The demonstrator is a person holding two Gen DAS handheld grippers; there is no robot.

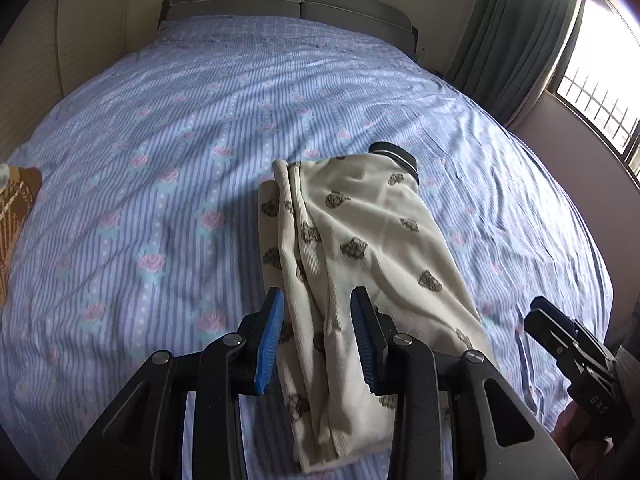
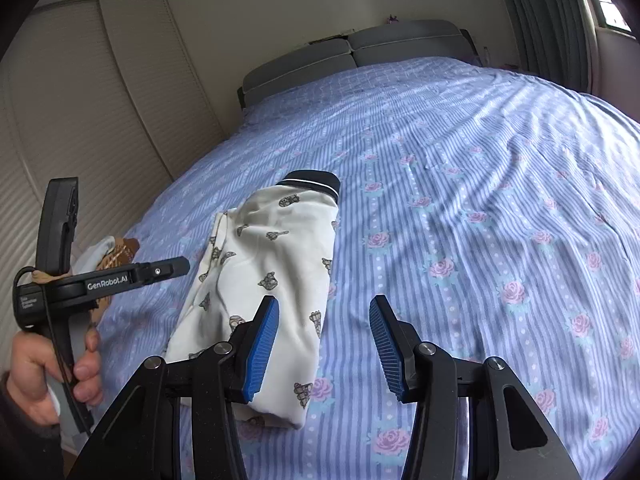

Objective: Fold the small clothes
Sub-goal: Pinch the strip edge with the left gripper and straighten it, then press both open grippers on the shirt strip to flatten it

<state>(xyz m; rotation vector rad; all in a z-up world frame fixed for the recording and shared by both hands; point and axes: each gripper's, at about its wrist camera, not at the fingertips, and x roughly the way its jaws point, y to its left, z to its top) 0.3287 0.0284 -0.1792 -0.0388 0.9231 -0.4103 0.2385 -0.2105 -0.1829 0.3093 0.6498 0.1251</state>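
Observation:
A cream garment (image 1: 360,240) printed with small grey bears lies folded lengthwise on the striped, rose-patterned bedsheet (image 1: 160,140); its dark cuff with a white stripe (image 1: 396,156) points toward the headboard. My left gripper (image 1: 318,300) hovers over the garment's near end with its blue pads apart and not pressing the cloth. In the right wrist view a hand holds the left gripper (image 2: 180,266) in the air to the left of the garment (image 2: 276,264). My right gripper (image 2: 324,308) stands open beside the garment's right edge, only bedsheet between its fingers.
A brown patterned cloth (image 1: 16,208) lies at the bed's left edge, also seen as the brown cloth (image 2: 120,250) behind the left gripper. A grey headboard (image 1: 288,4) closes the far end. Slatted wardrobe doors (image 2: 100,120) stand left, curtain (image 1: 512,40) and window right.

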